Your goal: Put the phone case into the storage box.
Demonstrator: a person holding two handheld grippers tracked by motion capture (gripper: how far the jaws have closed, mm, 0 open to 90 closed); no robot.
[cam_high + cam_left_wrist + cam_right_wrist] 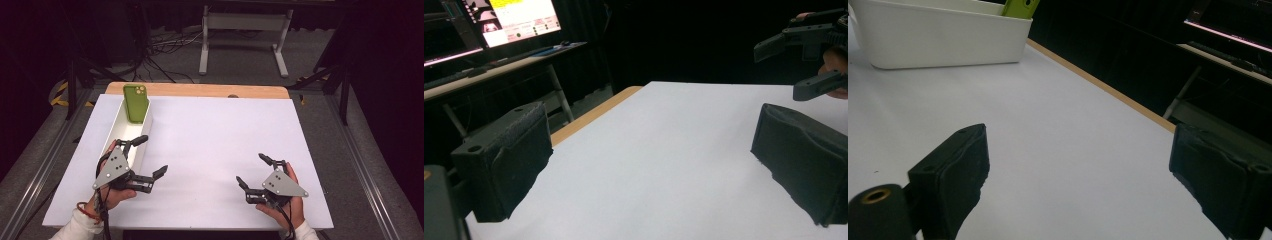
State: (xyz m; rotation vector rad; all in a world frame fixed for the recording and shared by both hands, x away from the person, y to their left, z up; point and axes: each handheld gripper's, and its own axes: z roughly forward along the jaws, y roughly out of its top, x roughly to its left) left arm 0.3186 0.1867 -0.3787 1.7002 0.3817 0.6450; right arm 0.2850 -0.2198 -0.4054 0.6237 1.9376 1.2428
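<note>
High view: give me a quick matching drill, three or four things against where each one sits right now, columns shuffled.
Things:
1. green rectangular phone case
2. long white plastic bin
3. left hand-held gripper
4. right hand-held gripper

Places:
A. near right corner of the table, jaws apart over the white sheet
B. along the table's left side
C. leaning at the bin's far end
D. at the bin's near end, jaws apart with one over the bin

Pairs: 1-C, 2-B, 3-D, 4-A
</note>
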